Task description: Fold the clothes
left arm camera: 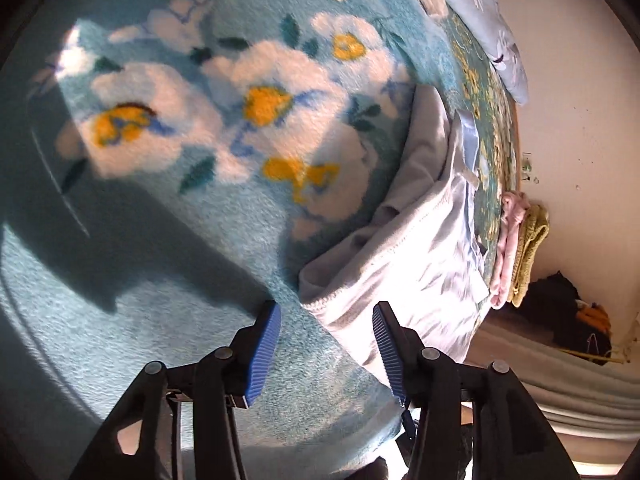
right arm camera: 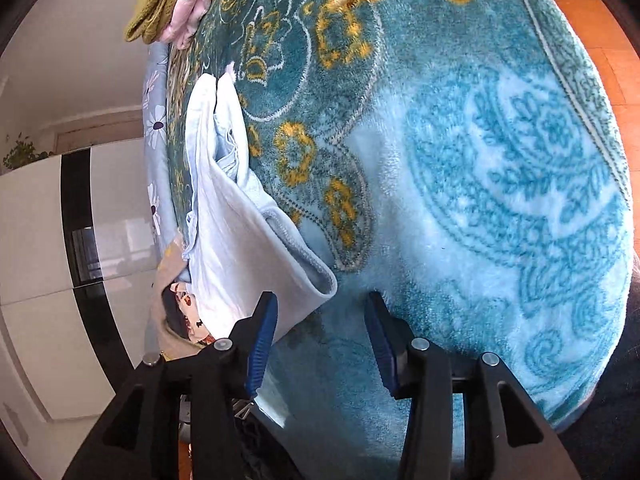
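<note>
Both grippers [left arm camera: 326, 344] [right arm camera: 322, 334] gape beside pale garment [left arm camera: 420, 256].

Both wrist cameras look down close over the blanket [left arm camera: 160, 280], sharing the pale garment [right arm camera: 240, 240] from opposite sides.

Left tongs [left arm camera: 326, 330] and right tongs [right arm camera: 322, 320]: black angular arms, ribbed blue pads, silver pivot pins.

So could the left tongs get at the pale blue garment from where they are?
Probably yes: the left tongs are open, the pale blue garment lies just ahead on the blanket, its hem nearest, with nothing between.
</note>
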Demonstrator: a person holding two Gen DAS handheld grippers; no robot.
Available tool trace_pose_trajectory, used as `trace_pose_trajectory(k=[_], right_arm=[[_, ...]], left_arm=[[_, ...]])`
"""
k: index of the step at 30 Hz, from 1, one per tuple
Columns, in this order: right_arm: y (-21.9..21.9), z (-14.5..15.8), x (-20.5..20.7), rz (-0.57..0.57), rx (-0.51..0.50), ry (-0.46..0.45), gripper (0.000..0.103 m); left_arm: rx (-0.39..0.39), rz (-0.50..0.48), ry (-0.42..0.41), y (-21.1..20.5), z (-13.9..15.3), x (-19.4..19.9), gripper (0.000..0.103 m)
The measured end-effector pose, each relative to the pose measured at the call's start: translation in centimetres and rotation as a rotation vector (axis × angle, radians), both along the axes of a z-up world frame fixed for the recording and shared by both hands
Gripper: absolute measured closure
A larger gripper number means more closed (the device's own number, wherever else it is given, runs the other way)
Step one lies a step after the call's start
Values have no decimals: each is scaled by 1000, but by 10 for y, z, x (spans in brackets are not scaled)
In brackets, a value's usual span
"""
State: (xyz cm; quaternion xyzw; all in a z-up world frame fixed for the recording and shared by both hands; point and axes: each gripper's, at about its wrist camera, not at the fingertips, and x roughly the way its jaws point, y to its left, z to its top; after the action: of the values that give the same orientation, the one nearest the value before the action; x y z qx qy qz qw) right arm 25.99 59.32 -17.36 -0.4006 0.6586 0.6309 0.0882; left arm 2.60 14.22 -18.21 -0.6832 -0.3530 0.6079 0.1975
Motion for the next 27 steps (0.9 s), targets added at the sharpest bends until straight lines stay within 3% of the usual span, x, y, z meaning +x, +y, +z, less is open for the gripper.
trace_pose_trajectory(k=[6, 7, 10, 13, 17, 23, 27], right_arm=[[-3, -4, -10, -55, 2, 39, 58], [-3, -4, -11, -58, 8, 43, 66], [-4, -4, -15, -56, 29, 21, 88], [-4, -2, -16, -67, 10, 24, 96], [-2, 25, -18, -57, 57, 64, 98], [-4, 64, -1, -60, 99, 117, 100], [-10, 63, 27, -41, 98, 83, 100]], left_arm=[[-21, 9, 101, 26, 7, -4, 51], [-32, 16, 118, 27, 8, -4, 61], [-68, 40, 129, 28, 4, -5, 80], [-82, 69, 110, 24, 4, -4, 90], [-103, 48, 147, 31, 31, -5, 95], [-51, -8, 217, 32, 86, 0, 96], [-93, -103, 207, 23, 83, 32, 96]])
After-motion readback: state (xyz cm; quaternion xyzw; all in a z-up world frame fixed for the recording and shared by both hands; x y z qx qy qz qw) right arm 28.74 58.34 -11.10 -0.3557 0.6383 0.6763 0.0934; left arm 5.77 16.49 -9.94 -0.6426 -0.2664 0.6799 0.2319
